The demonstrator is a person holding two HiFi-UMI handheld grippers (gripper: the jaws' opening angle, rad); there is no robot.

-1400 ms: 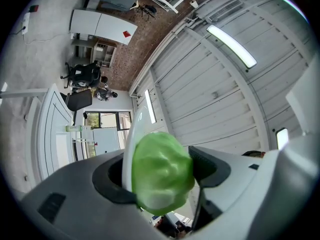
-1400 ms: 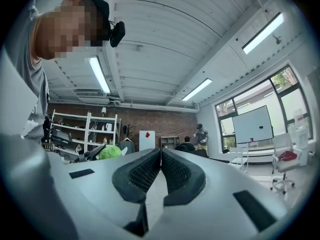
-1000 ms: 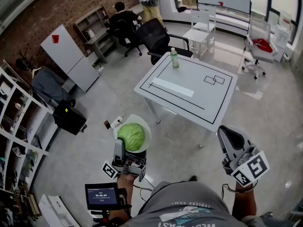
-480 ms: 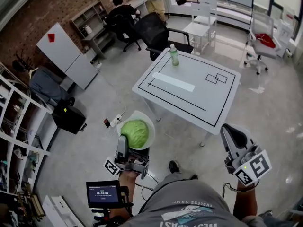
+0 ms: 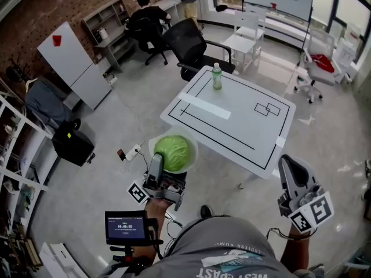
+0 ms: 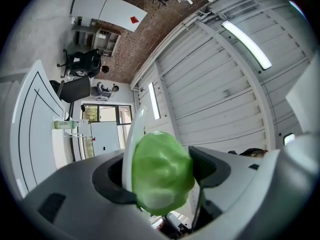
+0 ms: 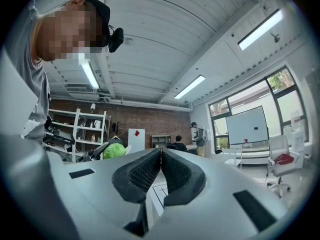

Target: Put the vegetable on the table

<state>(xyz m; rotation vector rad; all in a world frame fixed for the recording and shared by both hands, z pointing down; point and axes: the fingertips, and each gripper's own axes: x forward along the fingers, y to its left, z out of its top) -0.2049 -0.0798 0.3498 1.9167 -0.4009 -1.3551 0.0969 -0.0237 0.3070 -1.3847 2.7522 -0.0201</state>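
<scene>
A green cabbage [image 5: 173,152] sits on a white plate [image 5: 194,155], carried above the floor just short of the white table's [image 5: 232,126] near-left edge. My left gripper [image 5: 165,169] is rolled on its side and shut on both, one jaw under the plate [image 6: 131,149], the other over the cabbage [image 6: 162,171]. My right gripper [image 5: 290,167] hangs at the lower right, beside the table's near corner; it is shut [image 7: 161,166] with its pads together and nothing in them. The cabbage [image 7: 114,150] shows small in the right gripper view.
A green-capped bottle [image 5: 217,77] stands at the table's far edge, and a white strip [image 5: 203,106] lies on its left half. A black office chair [image 5: 188,45] is behind the table, white chairs [image 5: 316,59] to the right. A black bag [image 5: 72,145] and a power strip [image 5: 130,152] lie on the floor left.
The person has walked toward the table. The cabbage on its plate has moved forward and right, close to the table's edge. Both grippers keep their state.
</scene>
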